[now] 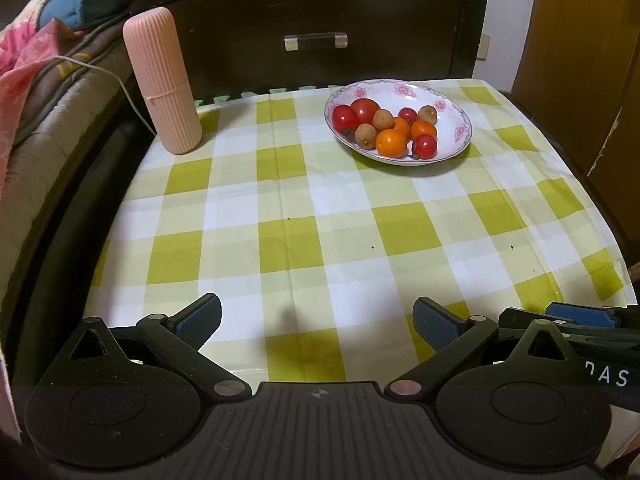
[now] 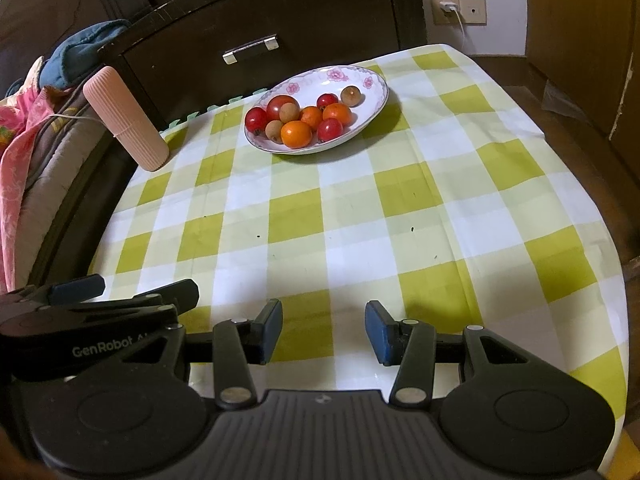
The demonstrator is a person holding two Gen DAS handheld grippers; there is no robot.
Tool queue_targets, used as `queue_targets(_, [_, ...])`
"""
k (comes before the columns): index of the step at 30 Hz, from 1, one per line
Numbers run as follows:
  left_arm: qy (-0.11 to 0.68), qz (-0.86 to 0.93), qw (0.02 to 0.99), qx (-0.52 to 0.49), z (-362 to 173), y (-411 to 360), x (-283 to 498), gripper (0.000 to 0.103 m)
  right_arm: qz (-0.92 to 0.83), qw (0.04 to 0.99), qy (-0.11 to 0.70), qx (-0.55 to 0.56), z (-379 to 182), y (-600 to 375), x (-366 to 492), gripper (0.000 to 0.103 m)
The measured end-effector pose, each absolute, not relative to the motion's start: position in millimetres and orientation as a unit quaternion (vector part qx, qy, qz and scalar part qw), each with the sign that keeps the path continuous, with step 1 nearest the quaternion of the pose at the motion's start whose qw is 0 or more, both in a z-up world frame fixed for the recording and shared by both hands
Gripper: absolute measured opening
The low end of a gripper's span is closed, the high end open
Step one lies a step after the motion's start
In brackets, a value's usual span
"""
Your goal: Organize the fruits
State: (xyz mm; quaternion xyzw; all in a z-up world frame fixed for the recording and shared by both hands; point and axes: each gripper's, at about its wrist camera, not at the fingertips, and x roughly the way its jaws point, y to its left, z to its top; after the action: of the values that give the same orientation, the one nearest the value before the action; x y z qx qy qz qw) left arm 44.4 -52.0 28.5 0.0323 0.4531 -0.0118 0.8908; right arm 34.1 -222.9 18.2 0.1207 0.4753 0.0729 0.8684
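Nearest the cameras, both tools hang over the front edge of the checked tablecloth [image 1: 304, 216]. The left gripper [image 1: 316, 322] has its jaws spread wide with only cloth between them; the right gripper [image 2: 324, 330] stands partly open, a clear gap between its blue pads [image 2: 273, 326], and holds nothing either.

Past a long stretch of bare cloth sits the flowered plate [image 1: 400, 90], well apart from both tools, near the table's back edge. In it lie the fruits [image 1: 386, 128] — about 4 red, 3 orange and 3 brown ones, most packed touching, 1 brown one a little aside. A ribbed pink container [image 1: 162, 80] stands upright at the far left corner.

The risks, as I judge them: round, smooth fruit may squirt out of the pads and roll off the table; reaching into the tight cluster could nudge neighbours over the shallow rim — or drag the plate on the loose cloth.
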Motion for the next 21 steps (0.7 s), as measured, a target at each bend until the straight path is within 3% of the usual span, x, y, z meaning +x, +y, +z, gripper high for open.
queue_targets(21, [0.457,-0.013,0.888,0.042,24.4,-50.9,41.8,0.103,0.074,0.866,0.480,0.118,14.7,-221.5,30.4,0.044])
